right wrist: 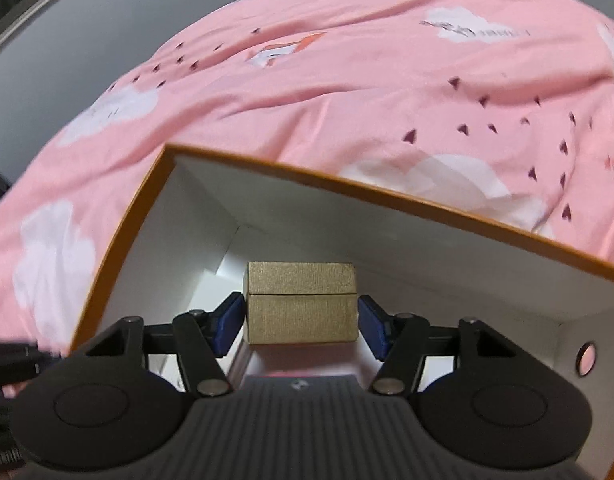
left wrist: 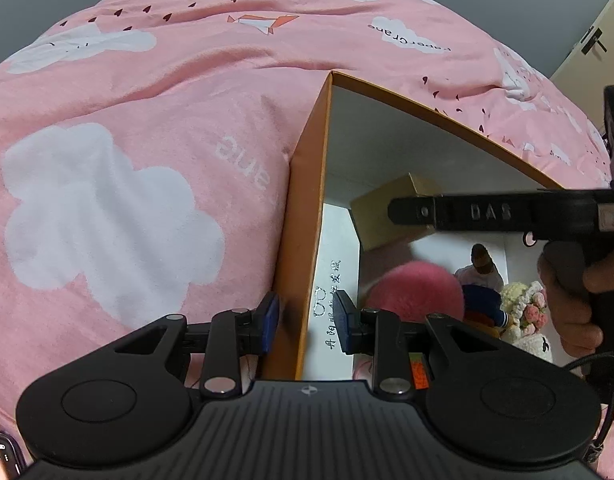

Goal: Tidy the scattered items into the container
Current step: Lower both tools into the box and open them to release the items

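One small gold box of textured card (right wrist: 301, 304) lies inside the container, an open orange cardboard box with a white lining (right wrist: 427, 200), near its far left inner corner. In the left wrist view it sits tilted rather than flat on the floor.

**Step in hand:** placement of the gold box, judged from its position inside the walls and from the right gripper (right wrist: 301, 326) around it. The blue pads stand on either side of the box at medium width. Whether they press on its sides or stand just clear cannot be told.

**Next move:** if the box is still gripped, widen the jaws until both pads are clear. Then lift straight up past the orange rim, so that a pad does not drag the box along. No loose item shows on the bed in either view. Other items already lie in the container, among them a fluffy pink ball (left wrist: 415, 292) and a crocheted flower bunch (left wrist: 527, 304).

**Pose:**
- **Right gripper:** it points steeply down into the container, and a hand (left wrist: 567, 304) is wrapped round its black handle.
- **Left gripper:** the left gripper (left wrist: 307, 320) also points steeply down. Its jaws are narrow but not closed and sit astride the container's left wall, one pad outside and one inside. White lining shows between the inner pad and the wall.

The container rests on a bed covered by a pink quilt printed with white clouds (left wrist: 147, 100).
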{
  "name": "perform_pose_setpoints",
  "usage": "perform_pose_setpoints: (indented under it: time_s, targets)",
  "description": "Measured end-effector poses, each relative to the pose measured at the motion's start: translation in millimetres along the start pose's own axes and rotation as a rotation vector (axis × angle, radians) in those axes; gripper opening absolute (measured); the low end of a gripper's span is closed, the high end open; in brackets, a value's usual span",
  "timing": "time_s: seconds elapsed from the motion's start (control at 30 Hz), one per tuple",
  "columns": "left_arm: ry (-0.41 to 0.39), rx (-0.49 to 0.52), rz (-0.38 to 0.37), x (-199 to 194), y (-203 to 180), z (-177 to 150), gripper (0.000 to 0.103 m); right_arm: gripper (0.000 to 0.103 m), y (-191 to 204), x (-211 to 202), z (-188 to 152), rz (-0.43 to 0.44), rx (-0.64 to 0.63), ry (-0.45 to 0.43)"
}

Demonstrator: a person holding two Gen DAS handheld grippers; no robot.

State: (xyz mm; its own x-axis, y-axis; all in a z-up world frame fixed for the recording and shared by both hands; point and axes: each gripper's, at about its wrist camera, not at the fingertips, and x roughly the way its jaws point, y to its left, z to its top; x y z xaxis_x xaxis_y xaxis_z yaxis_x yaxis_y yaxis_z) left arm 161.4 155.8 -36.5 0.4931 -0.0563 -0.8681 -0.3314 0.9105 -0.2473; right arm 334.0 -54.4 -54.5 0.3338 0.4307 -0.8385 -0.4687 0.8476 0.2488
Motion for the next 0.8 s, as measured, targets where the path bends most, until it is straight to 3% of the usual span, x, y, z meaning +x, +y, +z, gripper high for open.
perform_pose_setpoints:
  time_s: [0.17,0.33,0.6,0.8]
  targets:
    - [0.007,0.003,-0.003,2,-1,1,0.033,0.064,-15,9,5,0.0,0.13,-0.002]
    - [0.008,0.001,-0.004,2,-2,0,0.033,0.064,-15,8,4,-0.002,0.142,0.005]
    - [0.007,0.001,0.0,3,-1,1,0.033,0.064,-25,7,1,0.017,0.394,-0.08]
    - [0.001,-0.013,0.014,3,4,4,0.033,0.064,1,16,4,0.002,0.329,-0.103]
